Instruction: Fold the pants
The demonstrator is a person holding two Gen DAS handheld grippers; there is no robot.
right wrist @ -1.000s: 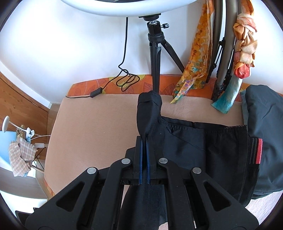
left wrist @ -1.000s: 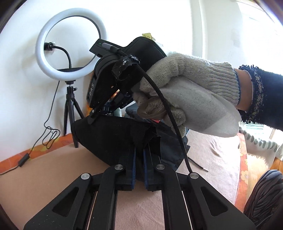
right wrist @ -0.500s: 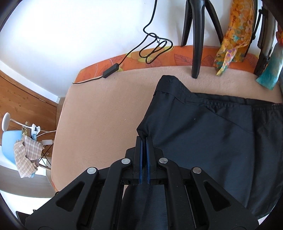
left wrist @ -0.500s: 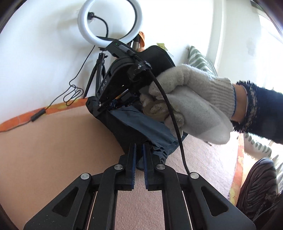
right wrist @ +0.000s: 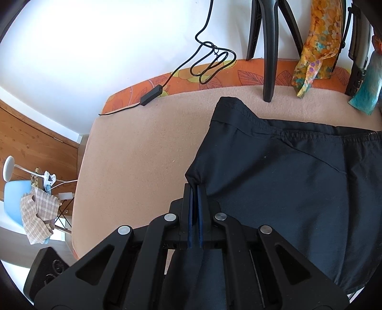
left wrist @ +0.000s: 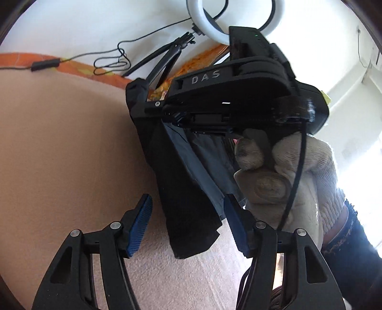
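1. Peach-coloured blanket [right wrist: 133, 152] covers the bed-like surface, with an orange patterned cover [right wrist: 186, 78] showing at the wall edge; a ring light [left wrist: 207, 21] on a tripod and its looped cable [right wrist: 210, 62] stand at the back
2. Black pants [right wrist: 286, 181] lie spread flat on the blanket in the right wrist view, waistband seam running along the far edge, one corner bunched up toward the camera
3. Right gripper [right wrist: 195, 190] has its blue pads pressed together on that bunched corner, so the cloth is pinched and lifted slightly off the blanket
4. Left gripper [left wrist: 188, 226] is opening, its jaws standing apart; a hanging fold of the pants sits between the pads, and neither pad seems to press it
5. A gloved hand [left wrist: 286, 181] carries the right tool, seen from the left camera just above the draped fabric
6. Handling, as I judge it: thin, soft, light cloth that drapes, creases and slides on itself; no stiffness to push against
7. Best hold would be a hemmed edge or the waistband seam, where layers are thick enough to pinch without slipping; two corners held together should keep the fold square
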